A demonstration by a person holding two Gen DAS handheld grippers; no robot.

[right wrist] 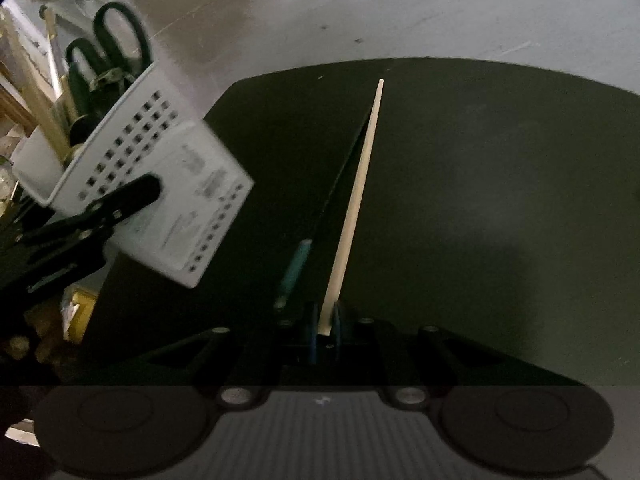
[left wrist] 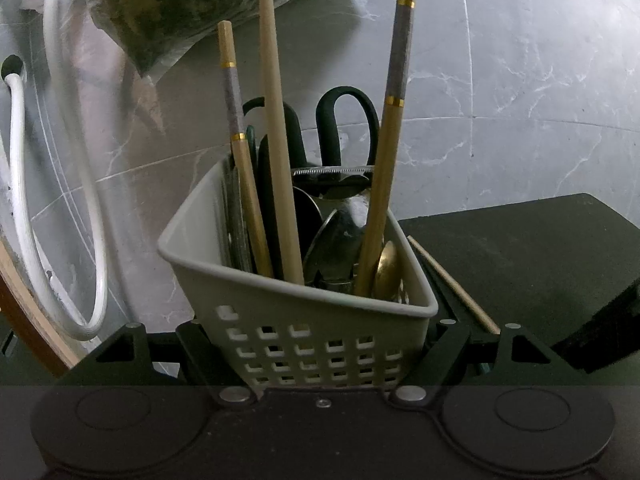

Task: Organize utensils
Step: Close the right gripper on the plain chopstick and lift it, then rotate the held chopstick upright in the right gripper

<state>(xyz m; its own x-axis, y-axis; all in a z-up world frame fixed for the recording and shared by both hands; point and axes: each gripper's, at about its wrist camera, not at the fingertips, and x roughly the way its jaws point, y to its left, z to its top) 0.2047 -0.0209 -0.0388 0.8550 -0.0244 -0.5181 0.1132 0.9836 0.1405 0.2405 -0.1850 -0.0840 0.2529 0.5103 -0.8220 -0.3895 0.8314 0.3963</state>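
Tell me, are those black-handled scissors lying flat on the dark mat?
No, the scissors stand upright in the white basket among chopsticks and spoons, their black handle loops sticking out above its rim.

Pale grey basket (left wrist: 304, 320) w/ square-hole grid, black-handled scissors (left wrist: 348, 124), gold-banded tan chopsticks (left wrist: 394, 128), dark mat (right wrist: 480, 184).

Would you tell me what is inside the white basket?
In the white basket: wooden chopsticks, black-handled scissors, metal spoons, a brass-coloured spoon. Their lower ends are hidden by its wall.
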